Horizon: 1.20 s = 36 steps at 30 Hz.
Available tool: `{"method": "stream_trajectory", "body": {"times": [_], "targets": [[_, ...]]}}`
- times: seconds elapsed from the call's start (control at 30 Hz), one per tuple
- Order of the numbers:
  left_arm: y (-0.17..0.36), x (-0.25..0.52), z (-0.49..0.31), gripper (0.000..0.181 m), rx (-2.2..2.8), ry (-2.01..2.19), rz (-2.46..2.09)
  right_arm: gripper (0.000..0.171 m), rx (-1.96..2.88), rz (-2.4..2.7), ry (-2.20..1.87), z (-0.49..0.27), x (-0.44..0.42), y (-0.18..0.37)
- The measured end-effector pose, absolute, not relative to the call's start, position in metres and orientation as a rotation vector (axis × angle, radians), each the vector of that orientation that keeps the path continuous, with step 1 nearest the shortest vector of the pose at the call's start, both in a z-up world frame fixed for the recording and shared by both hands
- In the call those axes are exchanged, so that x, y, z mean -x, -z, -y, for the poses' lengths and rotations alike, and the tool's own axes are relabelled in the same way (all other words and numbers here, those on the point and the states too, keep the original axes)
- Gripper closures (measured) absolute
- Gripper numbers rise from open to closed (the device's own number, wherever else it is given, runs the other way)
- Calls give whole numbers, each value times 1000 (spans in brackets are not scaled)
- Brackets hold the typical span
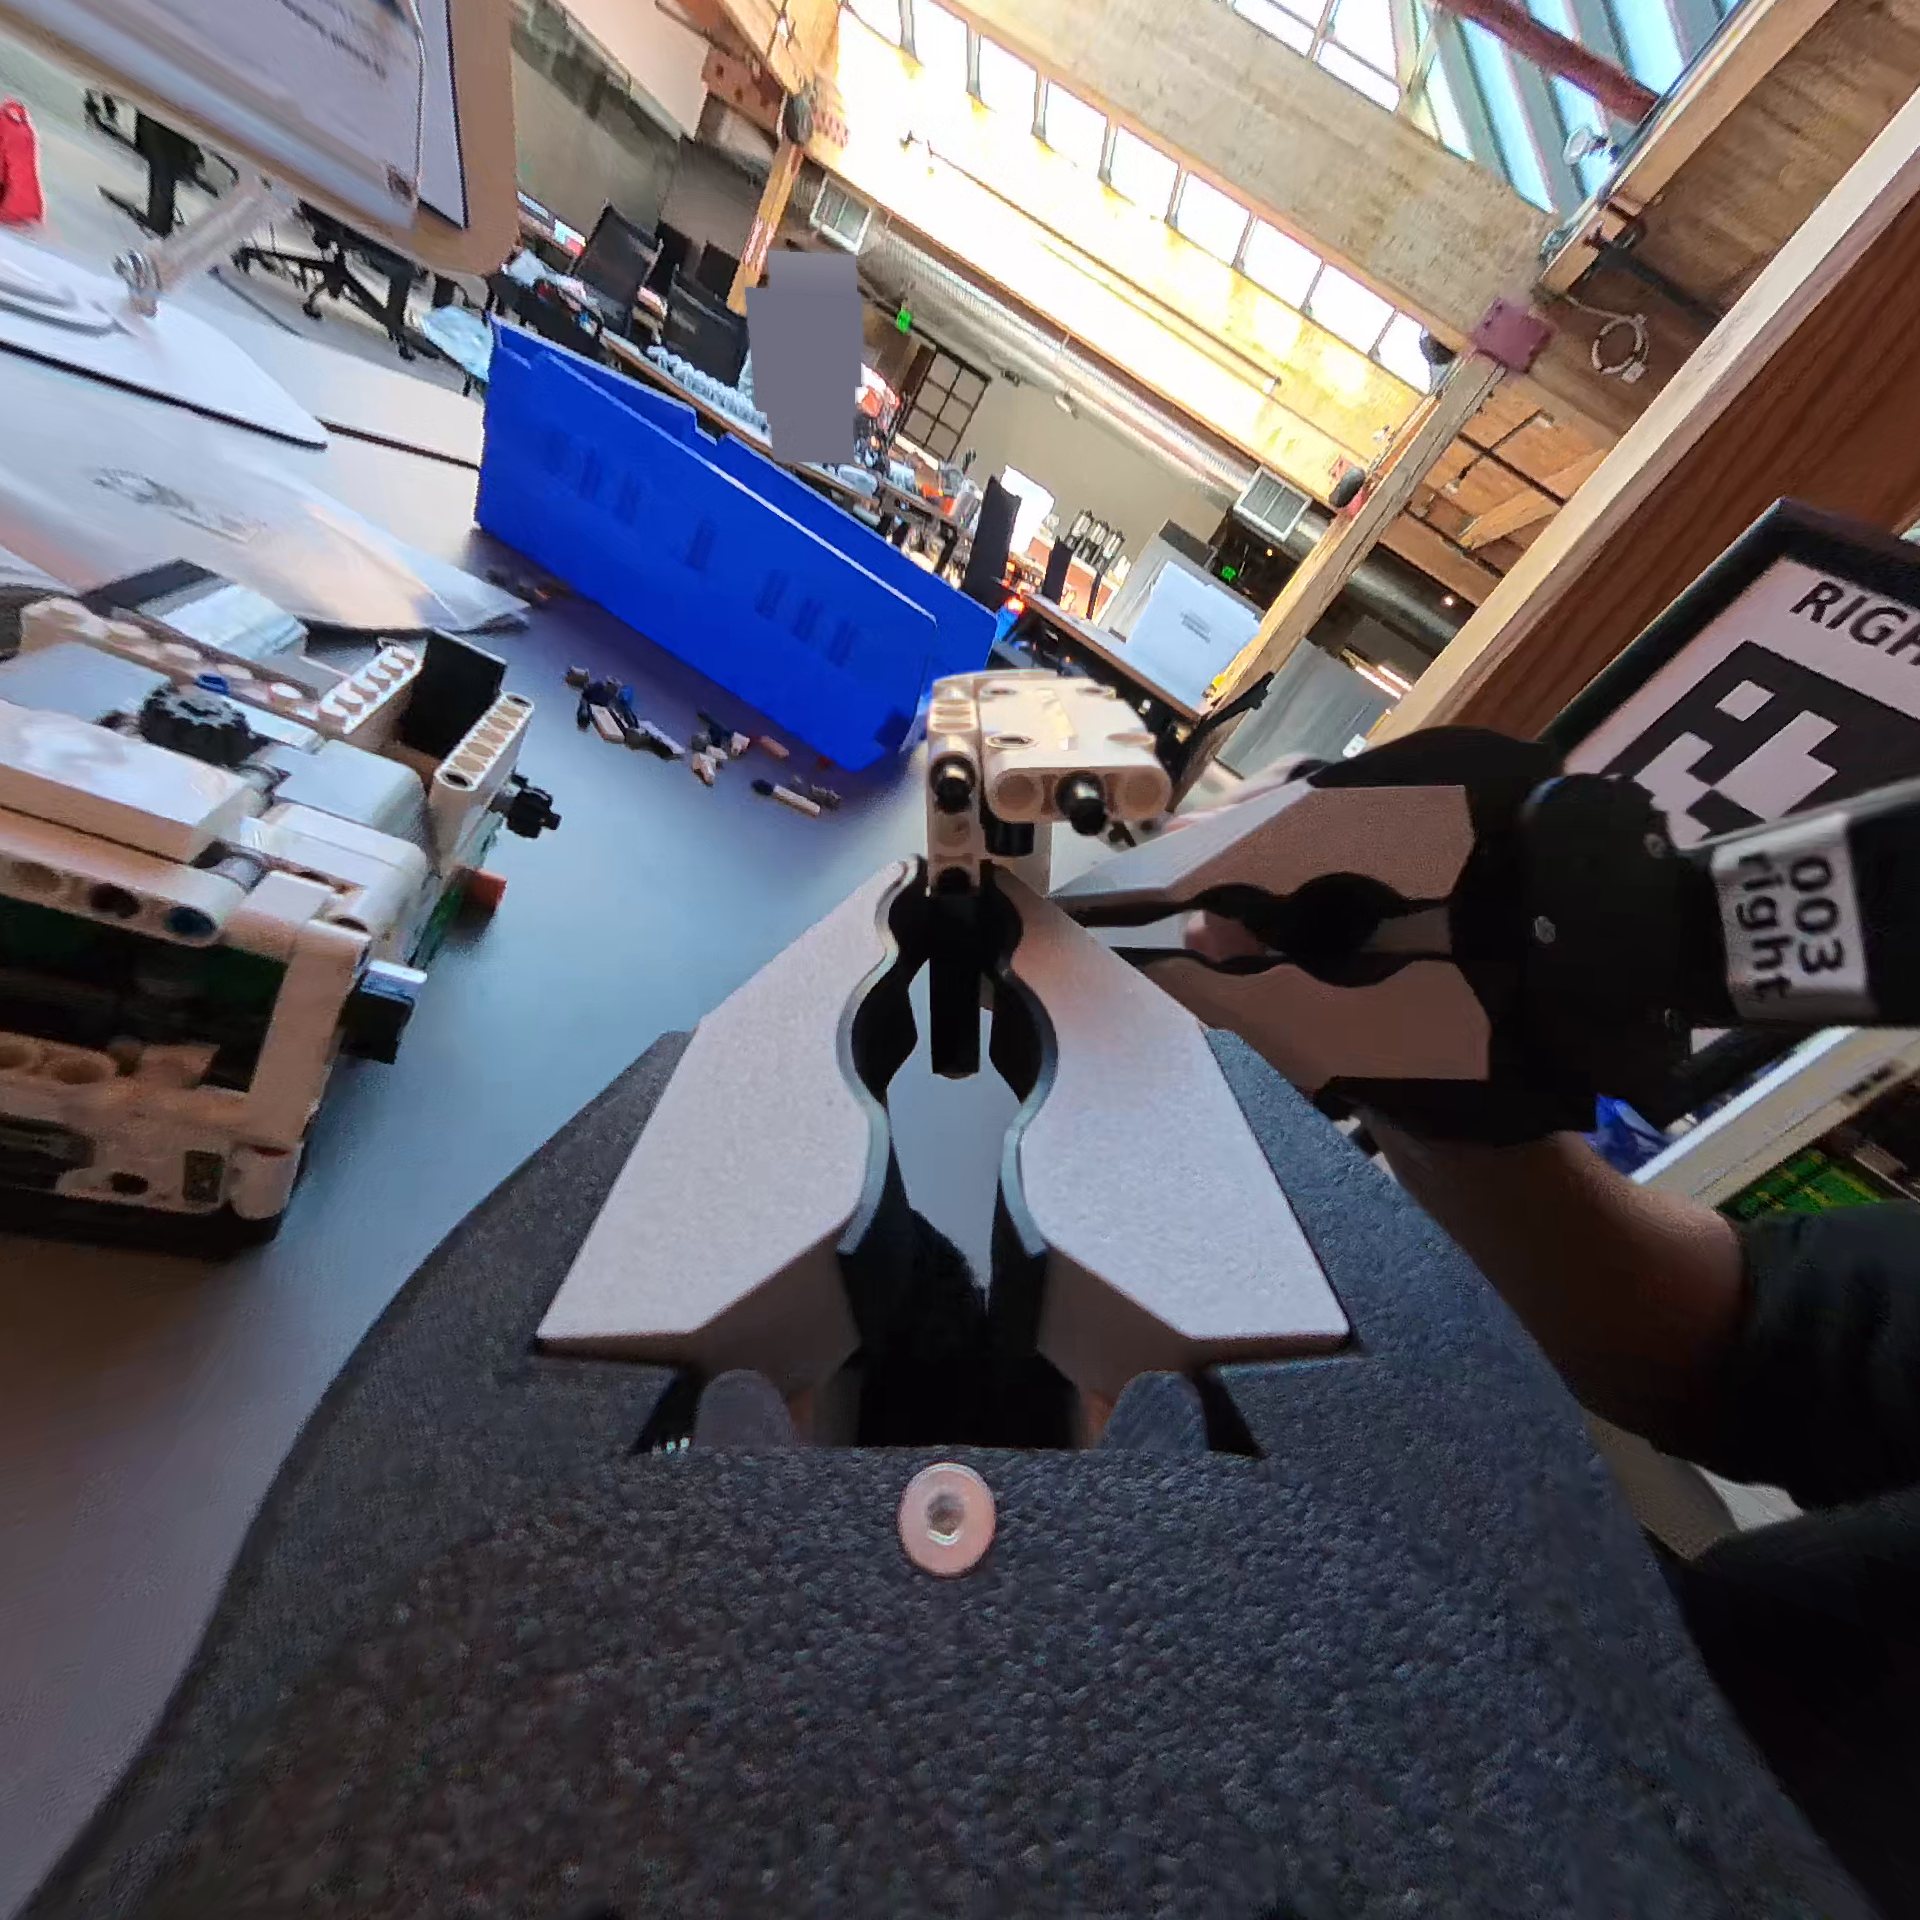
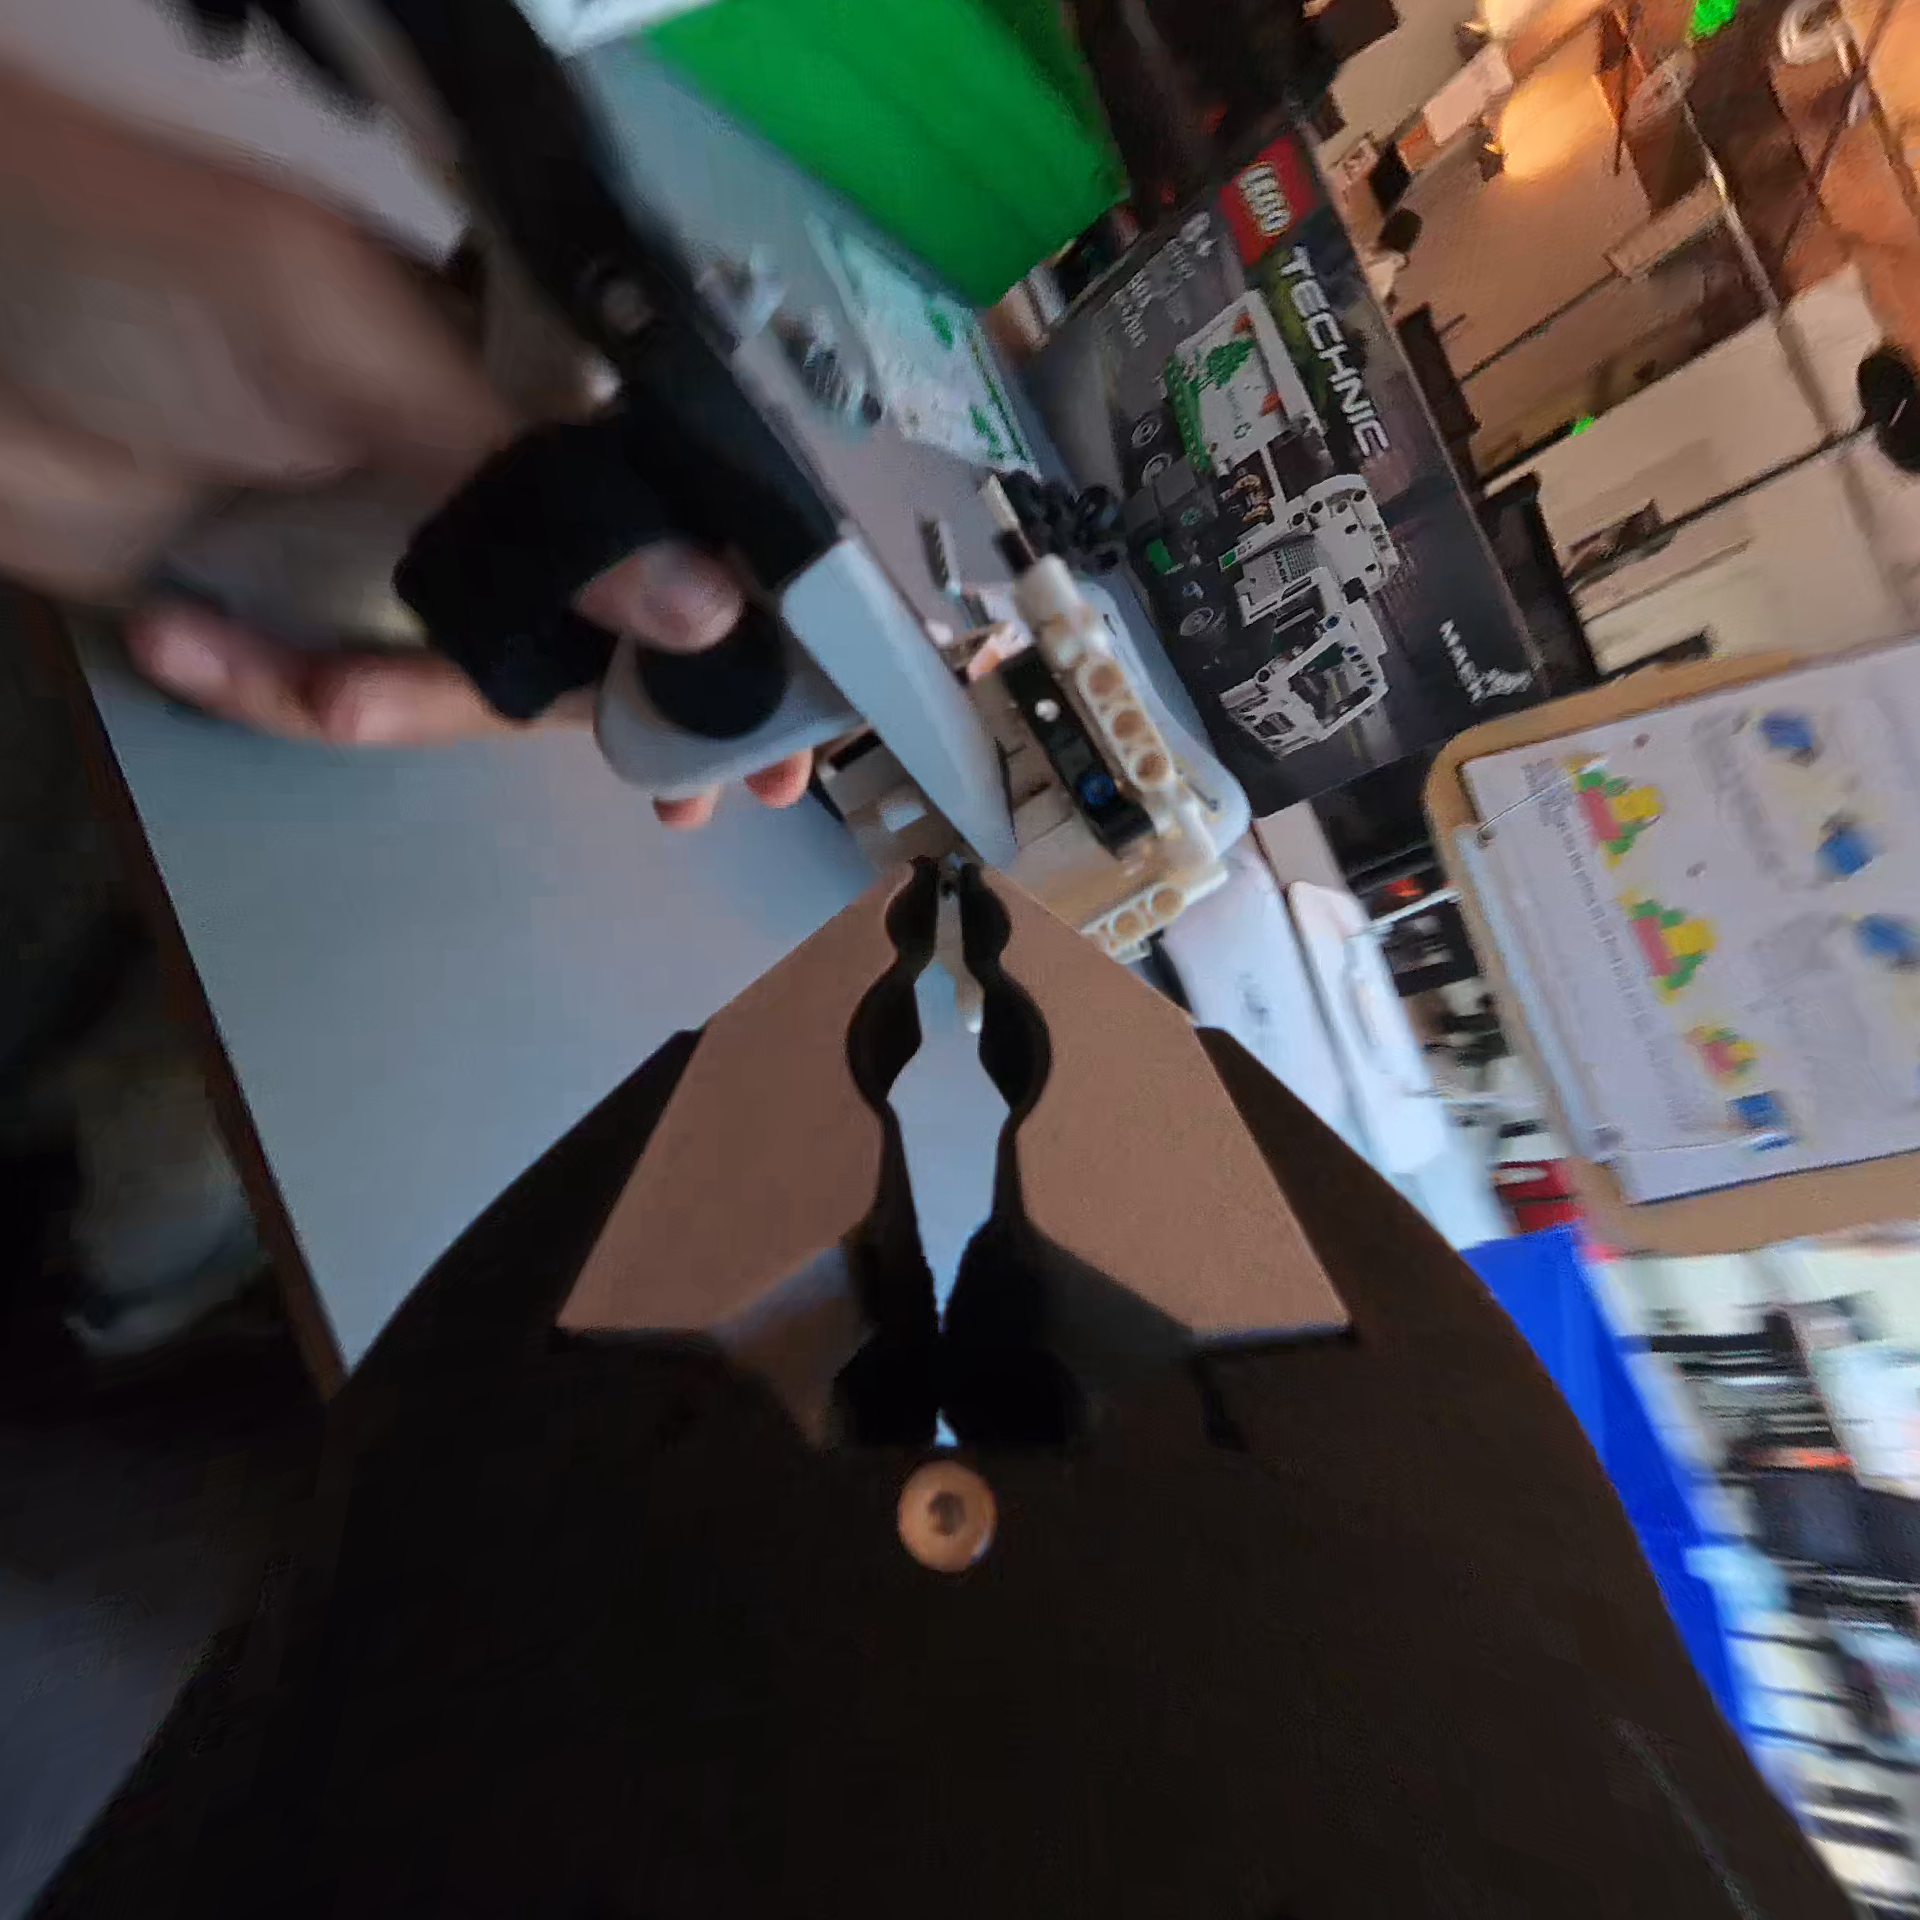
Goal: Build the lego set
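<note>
In the left wrist view my left gripper point(image 1: 953, 883) is shut on the black axle of a small white lego sub-assembly point(image 1: 1044, 764) and holds it up above the table. My right gripper point(image 1: 1081, 902) comes in from the right, its tips right beside that sub-assembly. In the right wrist view the right gripper point(image 2: 940, 881) is nearly closed on a small light piece at the edge of the sub-assembly point(image 2: 1101, 707). One grey finger point(image 2: 904, 686) of the left gripper lies across it. The part-built white truck point(image 1: 156, 935) stands on the table at left.
A blue bin point(image 1: 707, 561) stands behind loose small pieces point(image 1: 707, 748) on the dark table. The lego box point(image 2: 1288, 447), a green bin point(image 2: 914, 125) and a clipboard with instruction sheets point(image 2: 1704, 914) are around the work spot. A person's hand point(image 2: 312, 686) holds the left gripper.
</note>
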<state>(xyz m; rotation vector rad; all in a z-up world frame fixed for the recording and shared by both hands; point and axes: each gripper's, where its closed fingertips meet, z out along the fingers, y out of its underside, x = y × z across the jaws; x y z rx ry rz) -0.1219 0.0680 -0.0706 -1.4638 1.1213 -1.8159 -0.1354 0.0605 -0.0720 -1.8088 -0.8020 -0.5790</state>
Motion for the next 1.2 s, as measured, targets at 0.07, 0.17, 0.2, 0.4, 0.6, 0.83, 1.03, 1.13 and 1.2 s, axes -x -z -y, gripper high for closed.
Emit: {"method": "stream_trajectory", "body": {"times": [0.07,0.17,0.2,0.4,0.6,0.83,1.03,1.13,1.2], "targets": [[66,124,-71,175,1432,1804,-1077,167,1816,599,391,-63,137,67],[60,126,-77,175,1396,1740,-988,168,1798,301,152,-68,138,63],[58,126,-79,175,1383,1710,-956,168,1782,223,95,-70,138,62],[55,126,-77,174,1333,1556,-976,168,1738,164,112,-68,136,60],[56,123,-68,175,1331,1614,-1024,167,1808,389,336,-61,132,65],[63,127,-61,172,1319,1550,-1163,168,1833,468,426,-55,126,72],[67,128,-57,173,1339,1574,-1193,168,1868,370,240,-51,125,73],[61,129,-60,175,1328,1609,-1121,168,1820,191,36,-52,129,67],[59,129,-60,175,1315,1601,-1104,165,1778,98,-75,-53,129,64]]}}
